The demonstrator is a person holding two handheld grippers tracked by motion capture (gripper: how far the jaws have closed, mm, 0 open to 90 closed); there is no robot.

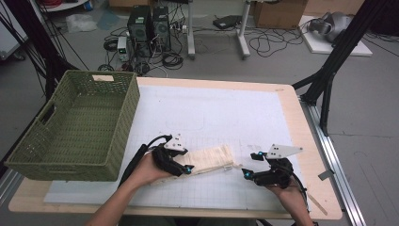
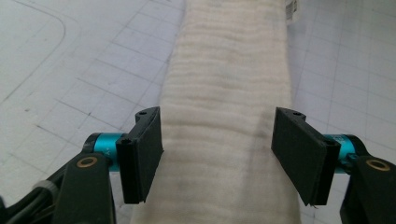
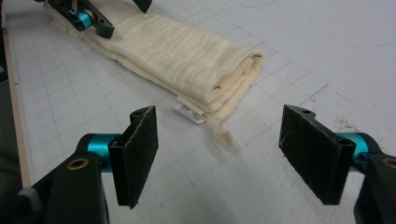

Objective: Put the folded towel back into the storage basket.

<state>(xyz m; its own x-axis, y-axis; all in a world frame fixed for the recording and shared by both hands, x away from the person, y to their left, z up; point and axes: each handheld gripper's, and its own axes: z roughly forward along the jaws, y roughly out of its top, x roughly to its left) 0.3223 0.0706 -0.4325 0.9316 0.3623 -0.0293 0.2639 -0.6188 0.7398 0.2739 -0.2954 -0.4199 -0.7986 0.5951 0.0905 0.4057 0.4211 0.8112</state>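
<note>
Nearest the person, the right claw (image 1: 256, 165) hovers over the gridded white mat (image 1: 226, 117) on the surface, its jaws spread wide with nothing between them. In the right gripper view its black pads frame bare mat, and the folded end of the cream cloth (image 3: 187, 65) lies just beyond them, a small white label (image 3: 189, 113) and a loose strip poking out from the fold. To the left, the left claw (image 1: 181, 162) sits over the other end of the cloth (image 1: 209, 159). In the left gripper view its jaws stand open on either side of the folded cloth (image 2: 224, 116), pads apart from the fabric. Farther back at the left edge stands a green woven basket (image 1: 70, 127).
</note>
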